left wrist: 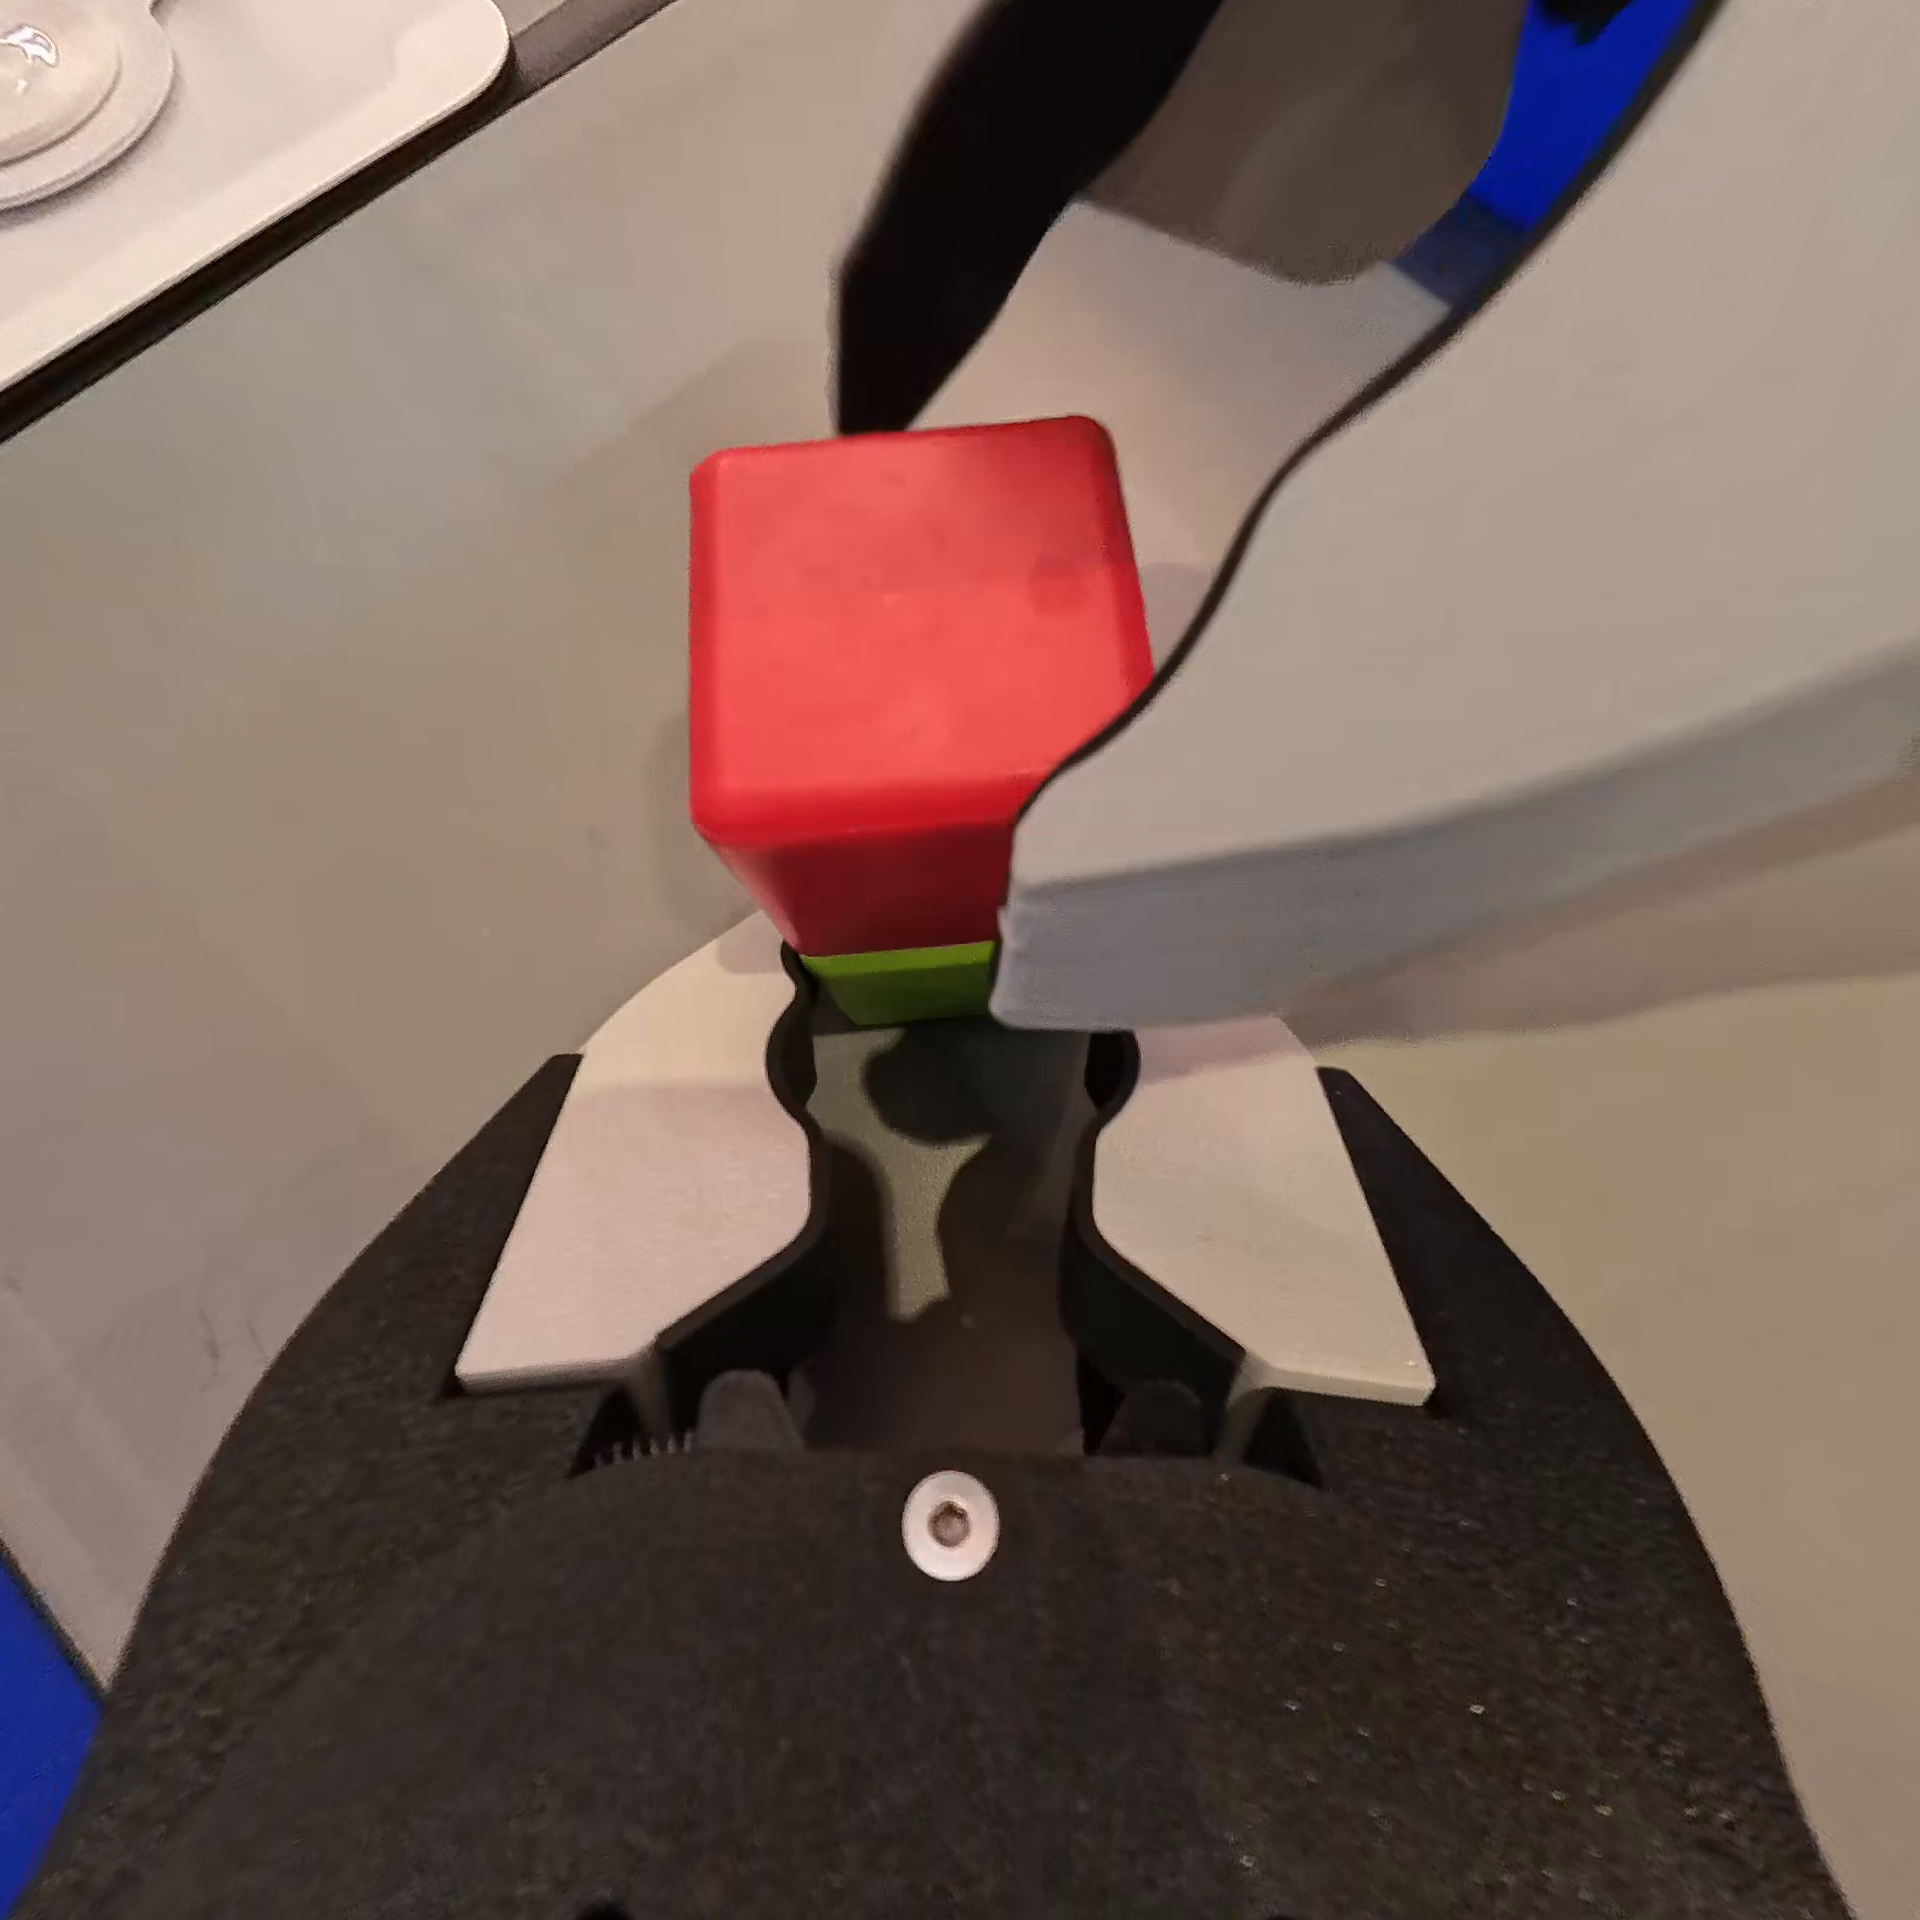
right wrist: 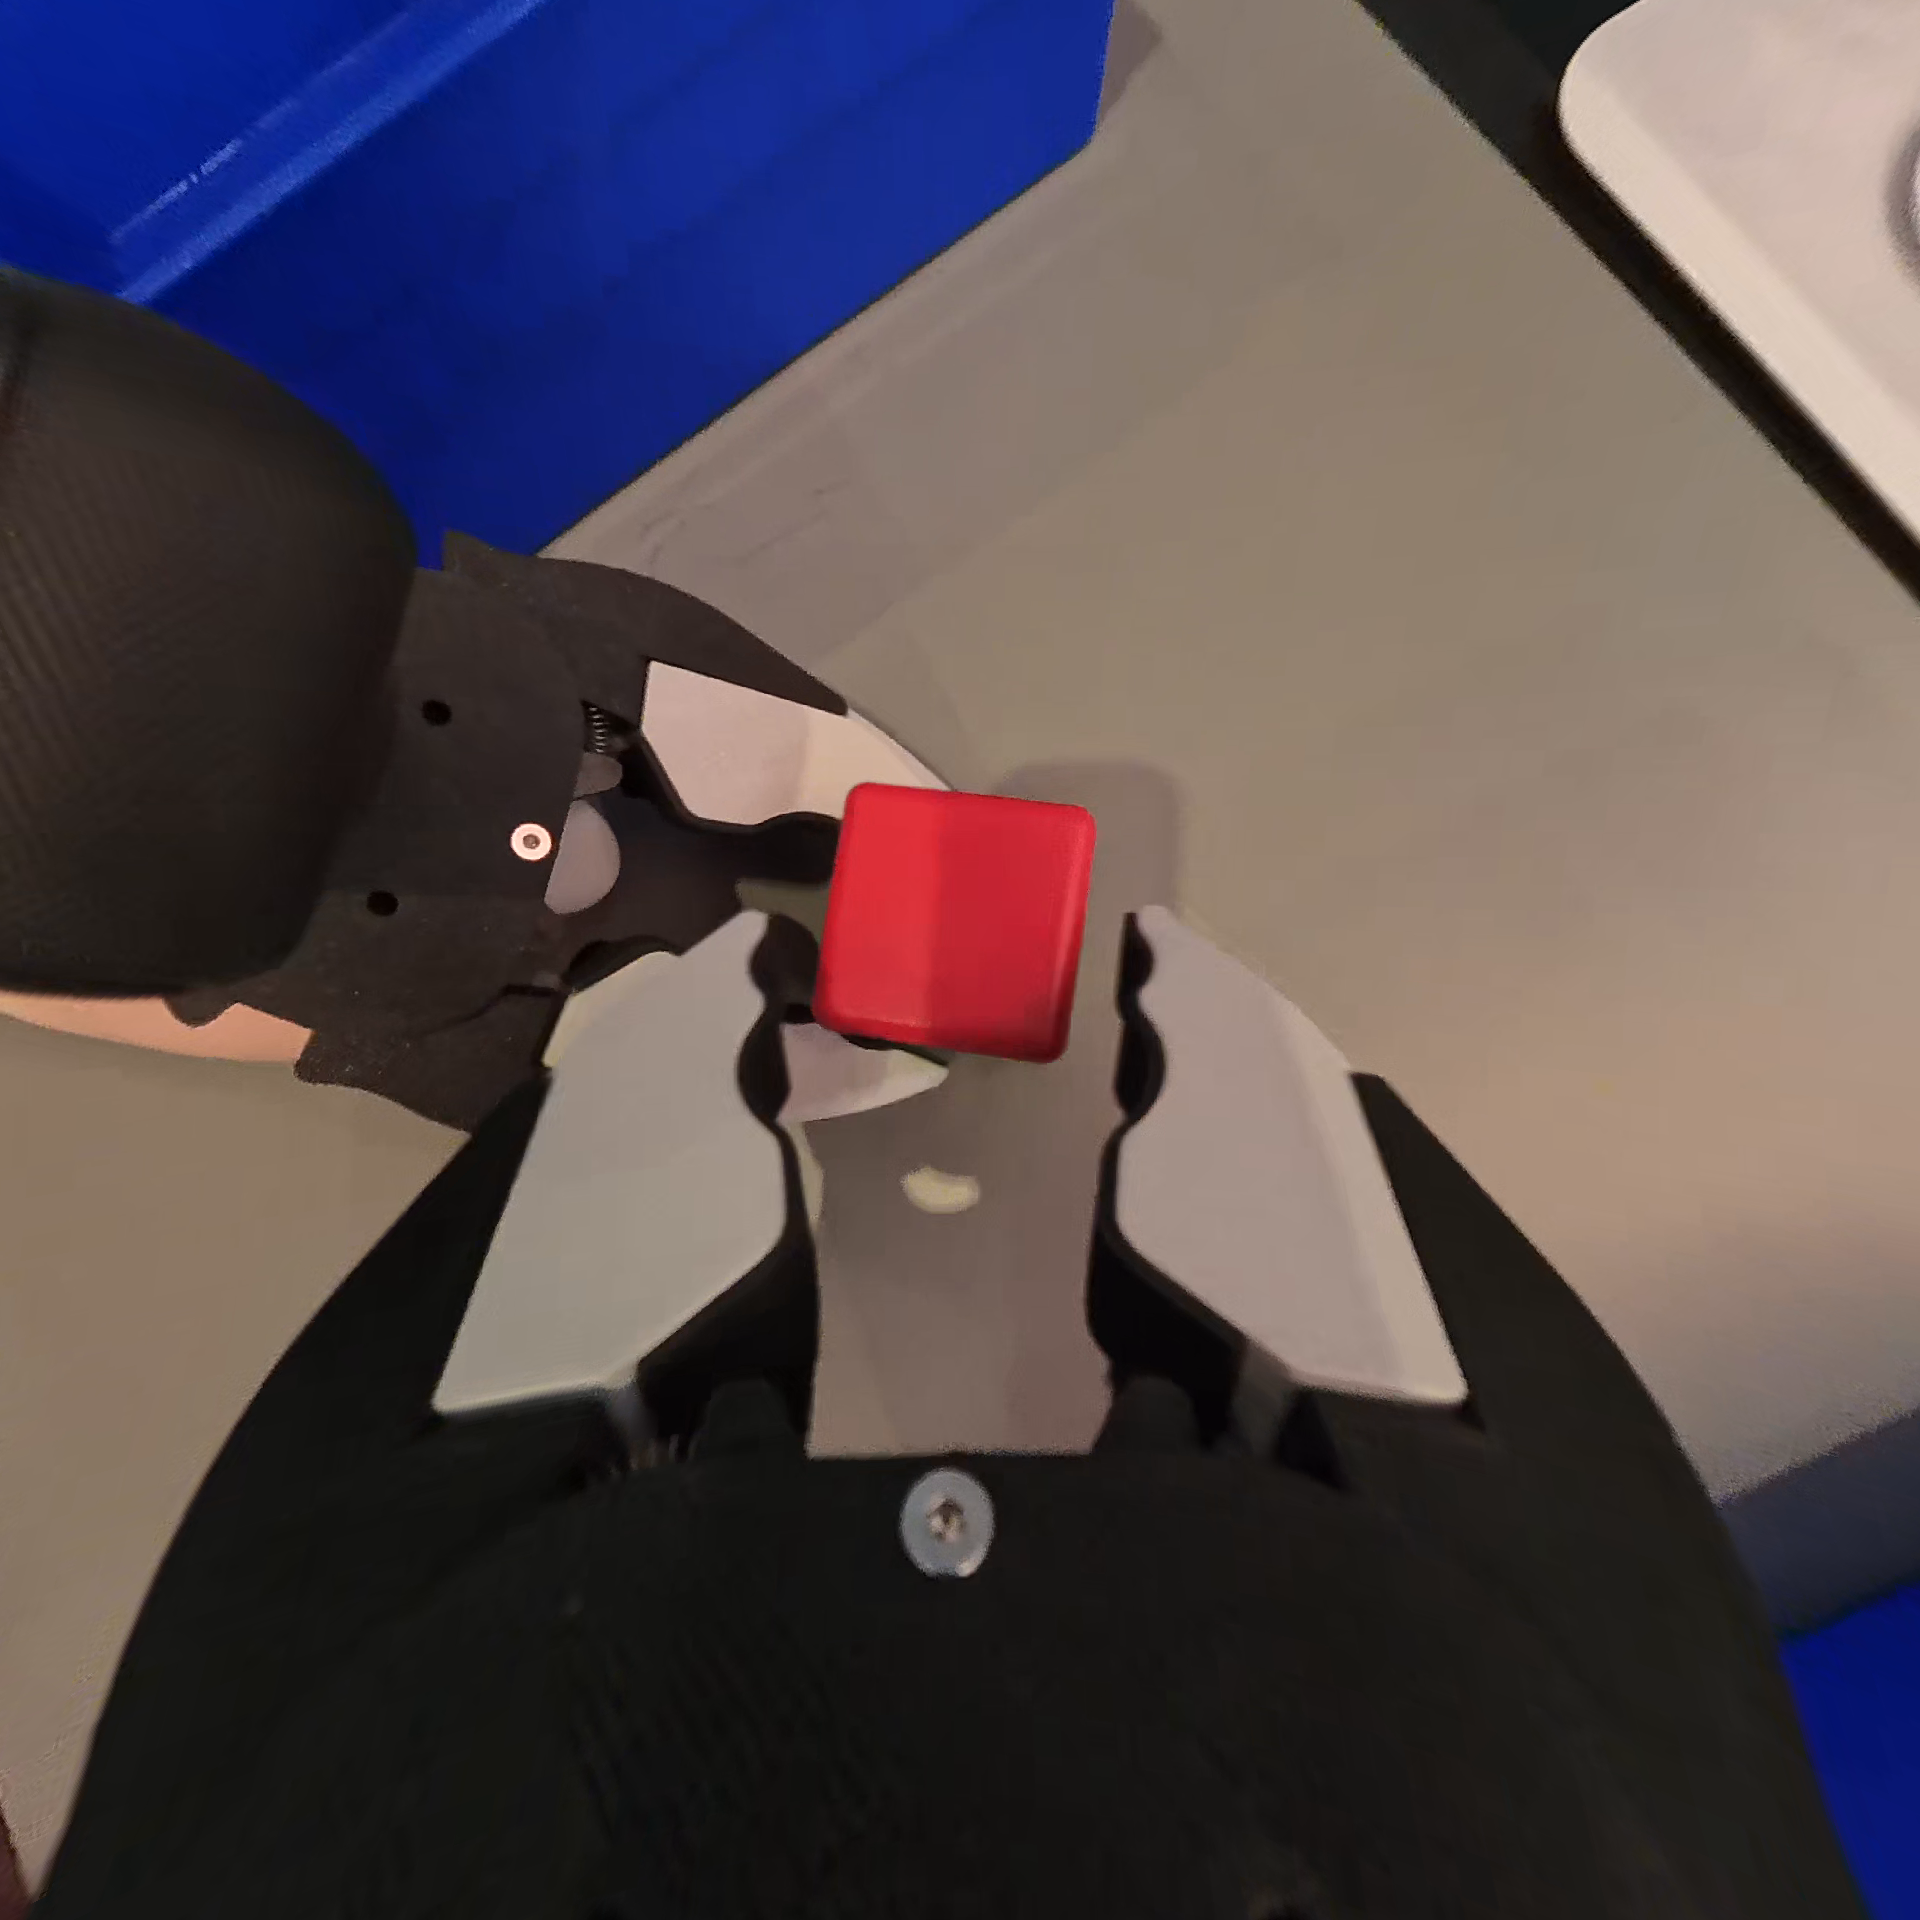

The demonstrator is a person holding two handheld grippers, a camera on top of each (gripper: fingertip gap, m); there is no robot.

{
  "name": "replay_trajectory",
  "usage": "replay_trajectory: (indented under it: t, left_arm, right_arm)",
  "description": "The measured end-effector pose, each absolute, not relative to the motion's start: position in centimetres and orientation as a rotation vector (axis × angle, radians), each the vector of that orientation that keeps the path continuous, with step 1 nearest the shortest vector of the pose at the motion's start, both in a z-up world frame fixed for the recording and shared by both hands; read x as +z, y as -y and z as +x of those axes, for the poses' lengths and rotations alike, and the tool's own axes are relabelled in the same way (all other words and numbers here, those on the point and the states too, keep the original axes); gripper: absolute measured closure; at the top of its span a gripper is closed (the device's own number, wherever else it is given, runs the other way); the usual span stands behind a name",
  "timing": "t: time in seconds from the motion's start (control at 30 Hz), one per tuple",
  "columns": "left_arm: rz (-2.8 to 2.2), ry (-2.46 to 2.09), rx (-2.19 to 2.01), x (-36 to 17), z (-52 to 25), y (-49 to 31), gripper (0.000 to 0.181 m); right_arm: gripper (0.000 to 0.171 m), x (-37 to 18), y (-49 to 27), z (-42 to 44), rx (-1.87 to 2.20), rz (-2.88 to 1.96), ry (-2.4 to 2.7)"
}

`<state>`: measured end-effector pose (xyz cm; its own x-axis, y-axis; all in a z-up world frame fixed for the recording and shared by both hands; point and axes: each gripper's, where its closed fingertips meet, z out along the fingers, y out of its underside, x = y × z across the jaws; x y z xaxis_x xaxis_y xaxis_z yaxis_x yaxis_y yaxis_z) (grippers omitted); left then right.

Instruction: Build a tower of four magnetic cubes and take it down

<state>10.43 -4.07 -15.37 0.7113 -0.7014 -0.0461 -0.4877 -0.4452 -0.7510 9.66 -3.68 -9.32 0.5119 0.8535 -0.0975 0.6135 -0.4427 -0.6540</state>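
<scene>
Light was soft, even and moderately bright, casting faint shadows on the grey table [right wrist: 1351, 623]. Both views curved at the edges, and the right gripper [left wrist: 1351, 831] looked motion-blurred up close.

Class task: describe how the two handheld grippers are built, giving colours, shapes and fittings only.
Both the left gripper and right gripper have a rough-textured black body with a silver screw at its centre. Each carries two flat pale grey fingers with black, wavy inner edges. On the left one, seen from the right wrist view, a small coil spring shows, with a rounded black ribbed housing behind.
</scene>
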Motion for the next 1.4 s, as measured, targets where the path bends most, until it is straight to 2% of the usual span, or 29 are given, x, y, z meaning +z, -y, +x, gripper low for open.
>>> replay_trajectory:
  t: [0.03, 0.07, 0.33, 0.53, 1.4]
  left_arm:
    - [-2.132, -0.901, -0.347, -15.4, 10.4, 4.1, 0.132]
    - [-2.133, -0.900, -0.346, -15.4, 10.4, 4.0, 0.132]
    - [-2.126, -0.917, -0.356, -15.4, 10.9, 3.9, 0.132]
    - [-2.123, -0.930, -0.353, -15.4, 10.9, 4.0, 0.132]
    - [-2.109, -0.937, -0.348, -15.3, 10.9, 3.9, 0.132]
  right_arm:
    - [0.120, -9.5, 3.8, 9.6, 0.561, -2.206, 1.205]
    - [0.121, -9.6, 3.8, 9.5, 0.554, -2.206, 1.204]
    - [0.122, -9.5, 3.6, 10.1, 0.575, -2.248, 1.183]
    - [0.122, -8.2, 4.0, 10.2, 0.756, -2.257, 1.138]
    - [0.122, -4.8, 2.7, 15.2, 0.599, -2.248, 1.116]
